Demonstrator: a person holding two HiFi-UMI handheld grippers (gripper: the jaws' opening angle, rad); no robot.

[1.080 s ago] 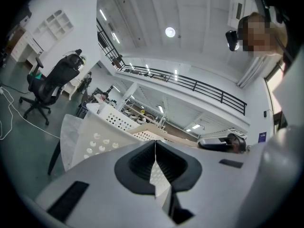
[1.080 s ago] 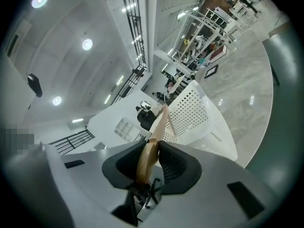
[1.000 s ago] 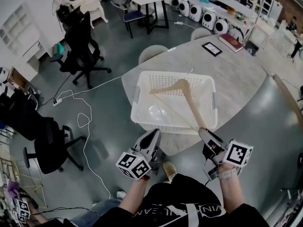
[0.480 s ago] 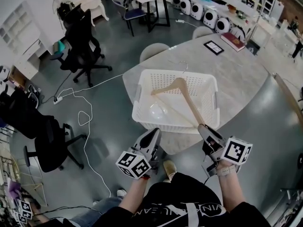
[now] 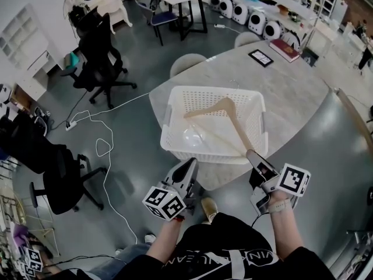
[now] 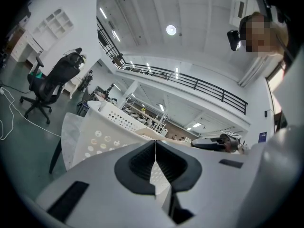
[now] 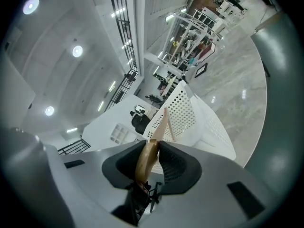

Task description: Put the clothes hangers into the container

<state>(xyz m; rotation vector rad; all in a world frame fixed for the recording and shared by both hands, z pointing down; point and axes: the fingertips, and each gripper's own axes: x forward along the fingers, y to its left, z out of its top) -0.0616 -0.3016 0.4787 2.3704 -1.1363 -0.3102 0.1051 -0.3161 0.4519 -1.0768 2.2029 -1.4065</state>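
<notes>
A wooden clothes hanger slants over the white perforated basket on the round marble table. My right gripper is shut on the hanger's near arm end at the basket's near right corner; in the right gripper view the wooden hanger sits pinched between the pads. The hanger's peak and hook hang over the basket's far side. My left gripper is shut with nothing in it, low at the table's near edge. In the left gripper view the left gripper points at the basket wall.
The marble table carries a tablet and a red book at its far end. Pale chairs tuck under the far side. Black office chairs and a white floor cable lie left.
The right gripper and hanger have shifted slightly; the hanger's far end sits a little lower and more over the basket. The left gripper has stayed still.
</notes>
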